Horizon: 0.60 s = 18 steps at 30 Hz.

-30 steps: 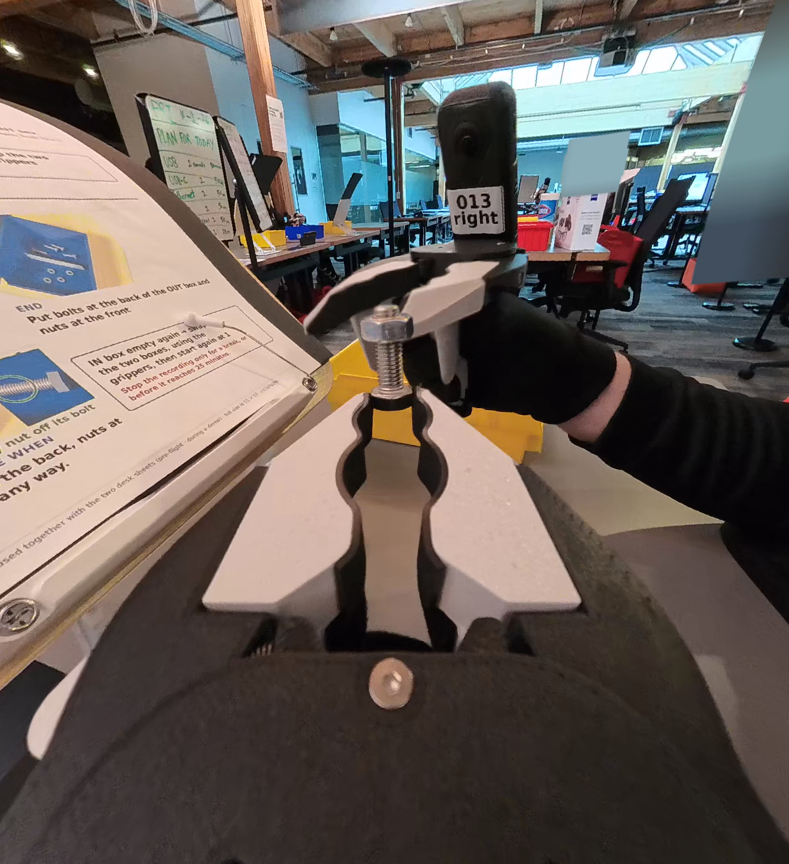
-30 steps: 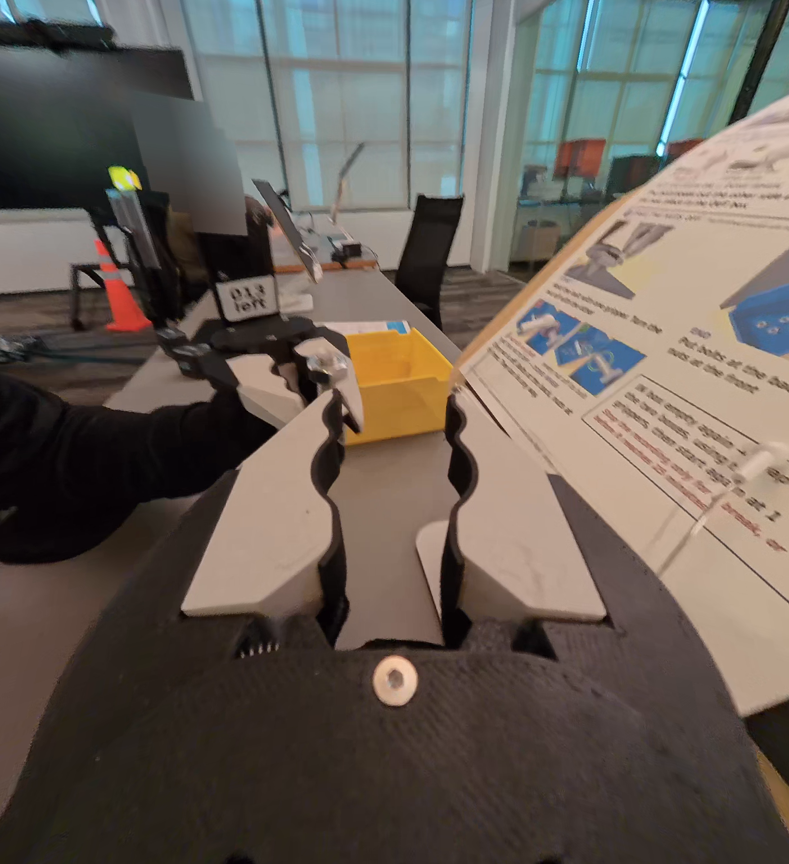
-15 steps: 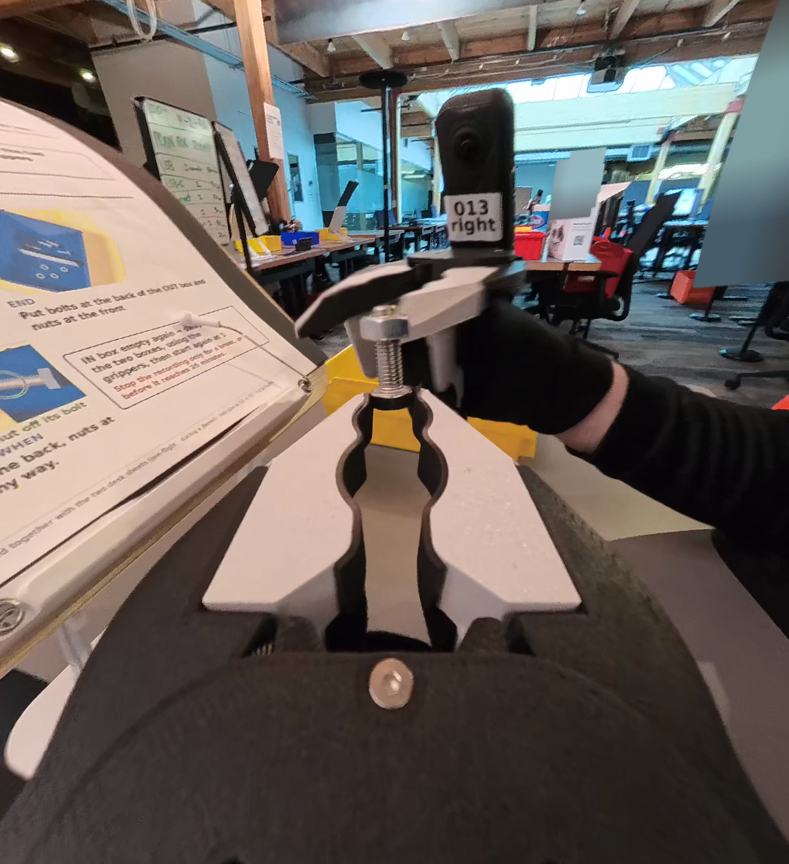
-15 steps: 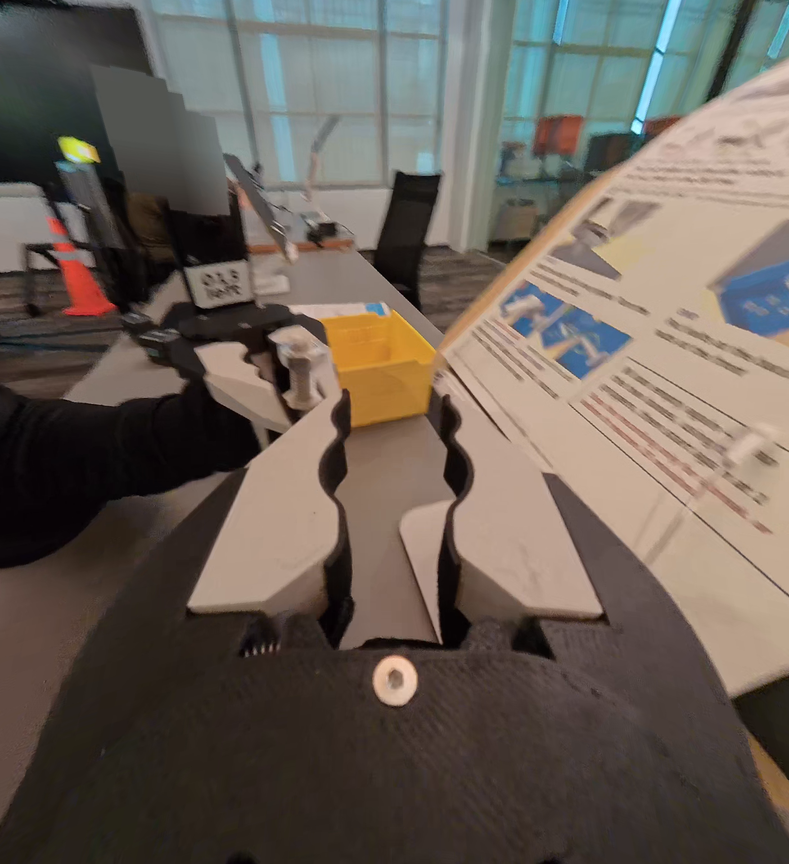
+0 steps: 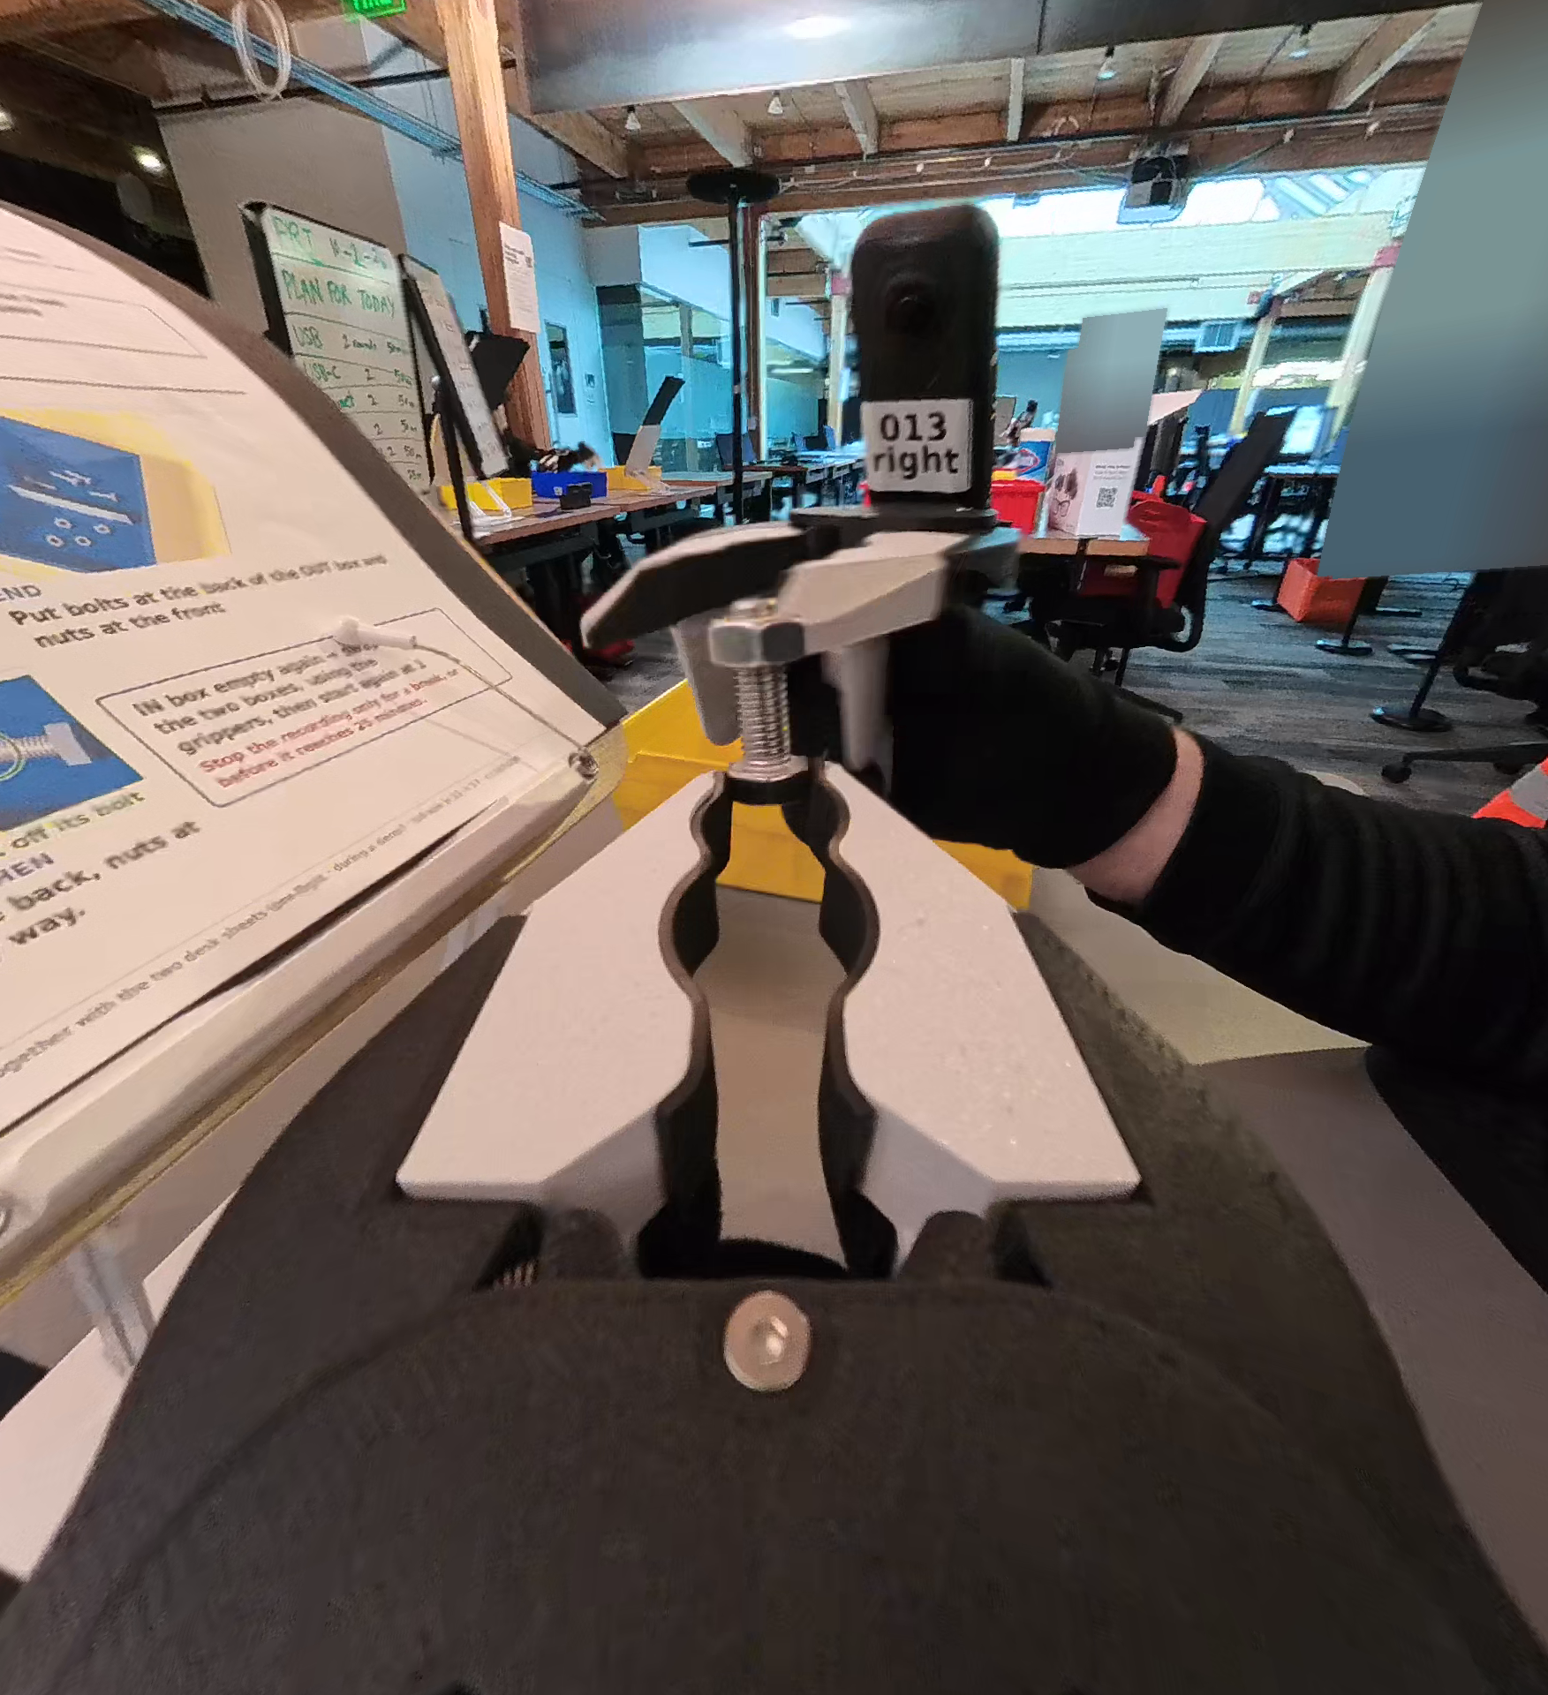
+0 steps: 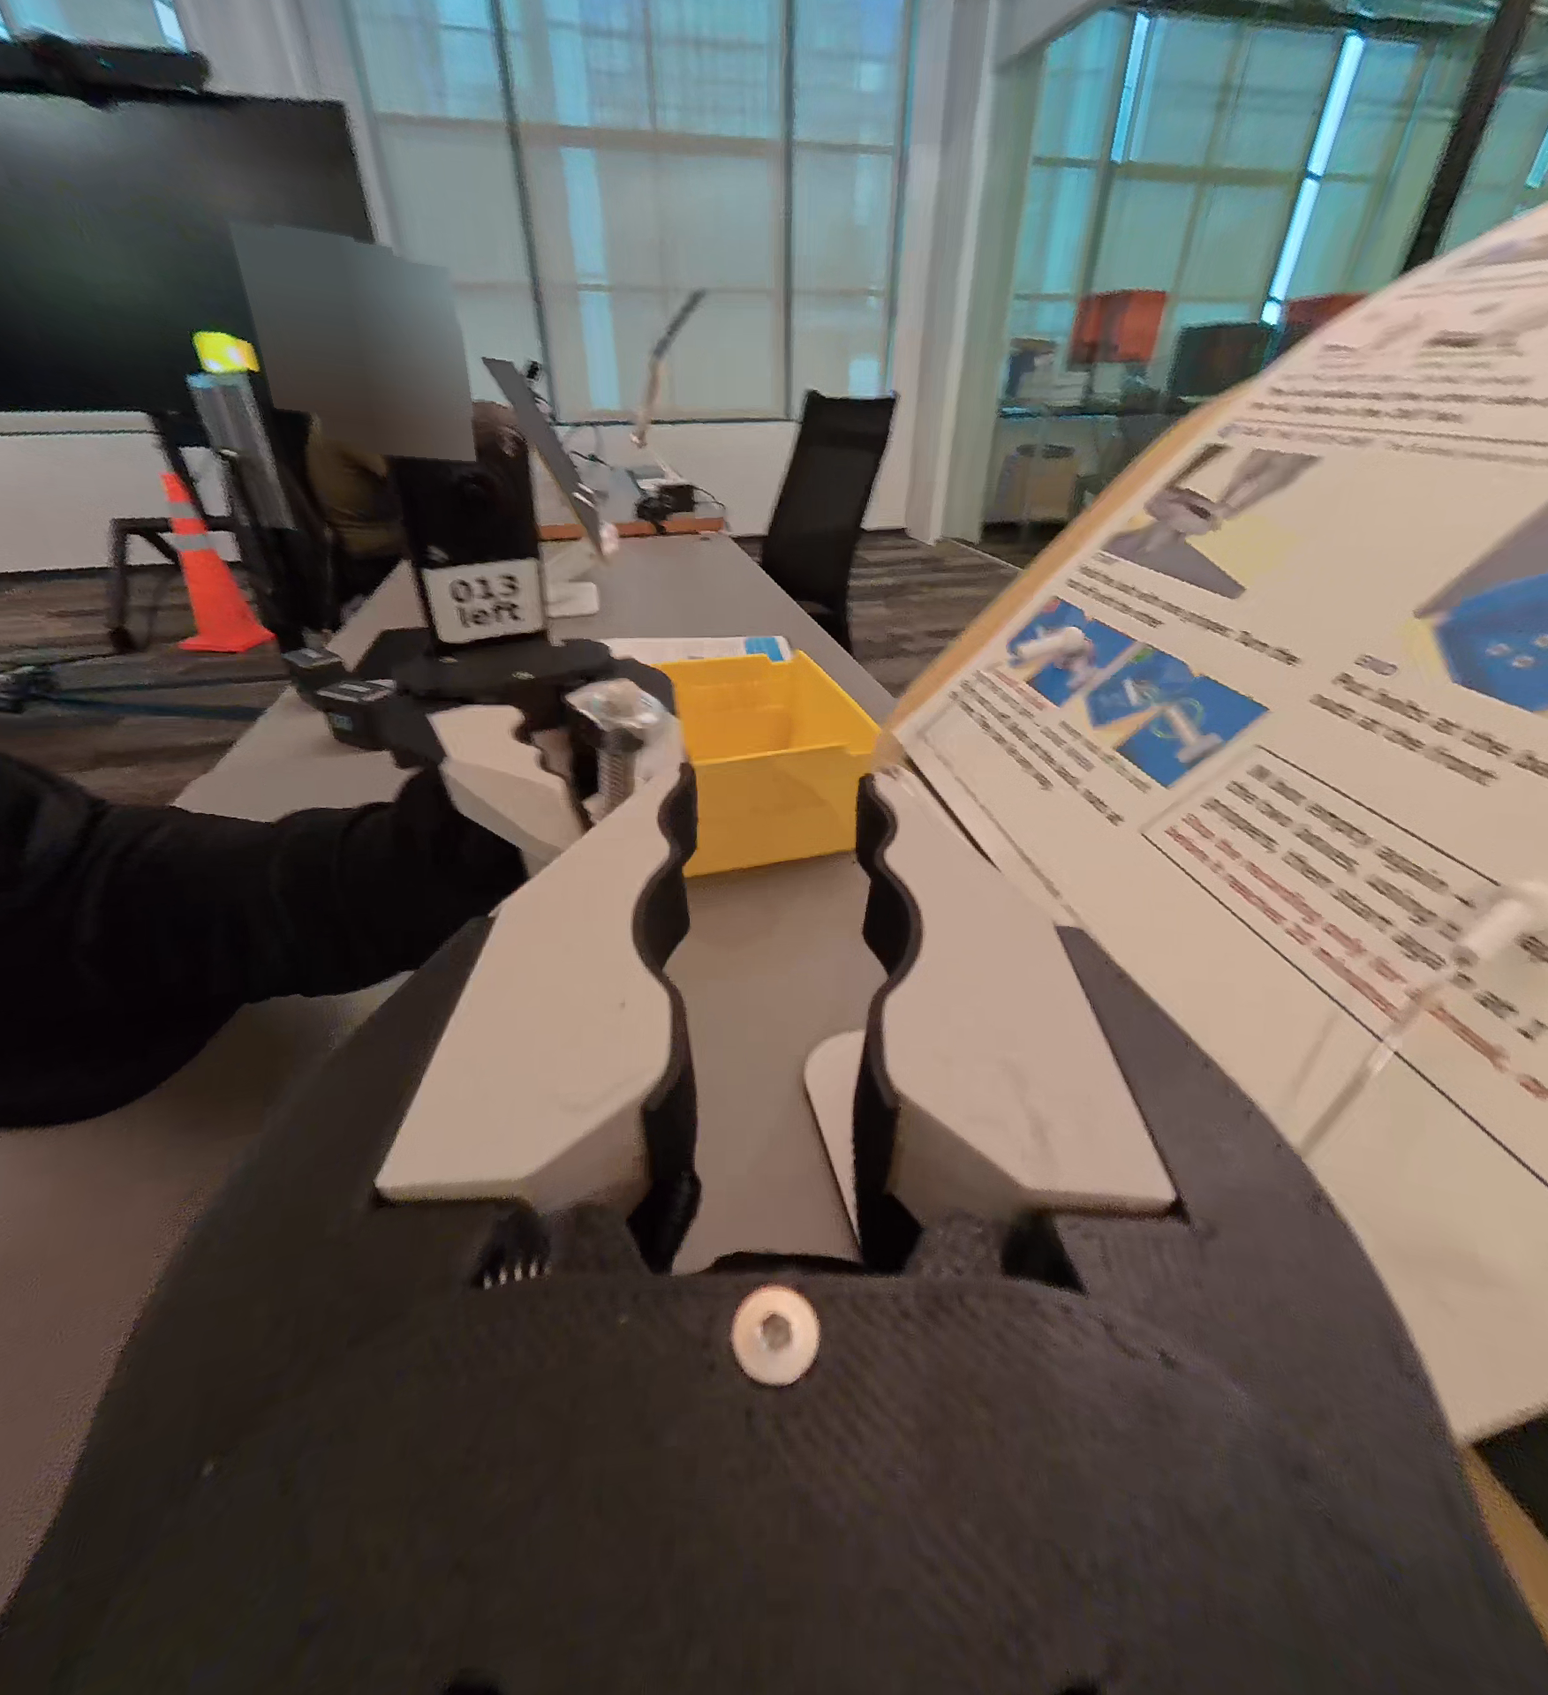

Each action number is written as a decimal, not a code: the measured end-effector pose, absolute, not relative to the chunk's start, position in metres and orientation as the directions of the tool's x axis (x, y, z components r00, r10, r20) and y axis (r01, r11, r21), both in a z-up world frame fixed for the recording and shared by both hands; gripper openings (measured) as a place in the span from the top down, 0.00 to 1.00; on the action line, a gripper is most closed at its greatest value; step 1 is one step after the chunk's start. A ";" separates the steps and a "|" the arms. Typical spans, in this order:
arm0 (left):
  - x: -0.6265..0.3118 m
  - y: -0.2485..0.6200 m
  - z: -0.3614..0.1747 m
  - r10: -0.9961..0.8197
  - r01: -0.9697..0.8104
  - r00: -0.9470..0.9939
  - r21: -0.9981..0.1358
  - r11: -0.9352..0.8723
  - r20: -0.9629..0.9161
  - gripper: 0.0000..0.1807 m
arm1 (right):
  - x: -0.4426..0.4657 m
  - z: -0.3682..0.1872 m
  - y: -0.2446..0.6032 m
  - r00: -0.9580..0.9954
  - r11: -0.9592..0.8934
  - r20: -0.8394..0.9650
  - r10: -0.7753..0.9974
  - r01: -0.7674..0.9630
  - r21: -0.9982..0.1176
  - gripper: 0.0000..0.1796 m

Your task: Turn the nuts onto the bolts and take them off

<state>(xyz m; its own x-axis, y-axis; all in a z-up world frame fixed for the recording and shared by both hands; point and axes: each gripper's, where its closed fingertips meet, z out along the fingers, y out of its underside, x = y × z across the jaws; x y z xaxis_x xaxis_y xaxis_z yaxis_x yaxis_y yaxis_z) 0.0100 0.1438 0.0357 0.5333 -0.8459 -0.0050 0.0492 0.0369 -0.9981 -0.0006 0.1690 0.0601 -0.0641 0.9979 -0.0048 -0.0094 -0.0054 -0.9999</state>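
My left gripper [image 5: 765,793] is shut on the lower end of a steel bolt [image 5: 763,711] and holds it upright above the table. A hex nut [image 5: 756,637] sits at the top of the thread. My right gripper [image 6: 770,798] is open and empty. In its own view the bolt [image 6: 614,752] and the left gripper [image 6: 586,780] lie just left of its left fingertip, outside the jaws. In the left wrist view the right gripper [image 5: 687,633], held by a black-gloved hand [image 5: 1008,734], hovers level with the nut, one white finger right behind it.
A yellow bin [image 6: 770,752] stands on the grey table [image 6: 751,963] just beyond both grippers; it also shows in the left wrist view [image 5: 669,752]. A slanted instruction board [image 5: 201,688] rises close on the left, on the right in the right wrist view [image 6: 1302,825]. Office desks and chairs lie behind. My two grippers' fingertips are within a few centimetres of each other.
The right gripper has sunk slightly beside the nut and its jaws have narrowed a little but stay open. The left gripper still holds the bolt upright.
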 end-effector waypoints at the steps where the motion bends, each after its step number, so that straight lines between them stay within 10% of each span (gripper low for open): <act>1: 0.010 0.142 0.037 -0.853 0.058 0.523 -0.998 0.039 -0.003 0.92 | 0.001 0.057 0.174 -0.043 -0.008 -0.008 0.999 0.004 -1.000 0.80; 18: 0.010 0.141 0.038 -0.858 0.067 0.514 -0.997 0.040 0.000 0.92 | 0.004 0.063 0.171 -0.066 -0.017 -0.015 0.998 -0.030 -0.999 0.81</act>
